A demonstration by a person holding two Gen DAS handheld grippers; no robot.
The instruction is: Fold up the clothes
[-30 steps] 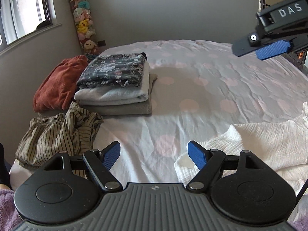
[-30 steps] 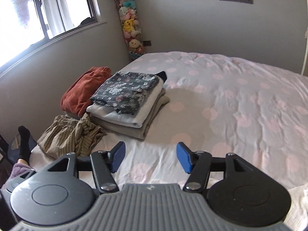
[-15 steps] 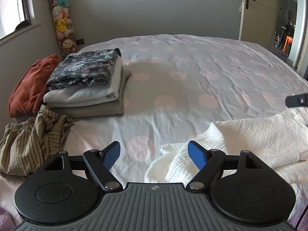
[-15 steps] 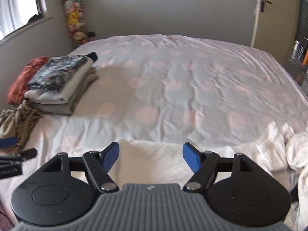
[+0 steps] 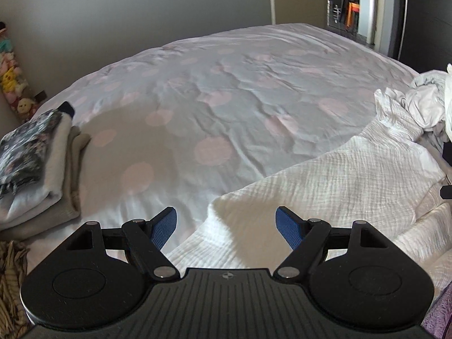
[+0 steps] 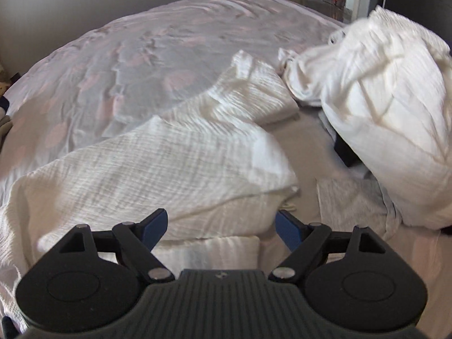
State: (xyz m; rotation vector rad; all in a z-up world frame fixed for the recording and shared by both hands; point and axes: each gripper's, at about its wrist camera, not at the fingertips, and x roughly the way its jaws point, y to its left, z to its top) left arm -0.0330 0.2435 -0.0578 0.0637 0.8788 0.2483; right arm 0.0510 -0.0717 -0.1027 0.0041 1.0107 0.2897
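A white crinkled garment lies spread and rumpled on the bed near its front edge; it also shows in the right wrist view. My left gripper is open and empty, just above the garment's left corner. My right gripper is open and empty, low over the garment's near edge. A stack of folded clothes with a dark floral piece on top sits at the bed's left side.
A heap of unfolded white and grey laundry sits at the bed's right side, also in the left wrist view. A striped garment lies at the front left. A doorway opens beyond the bed.
Both grippers have swung right and dropped toward the white garment. The folded stack has slid to the left edge of view. The laundry heap has come into view. Both grippers stayed open.
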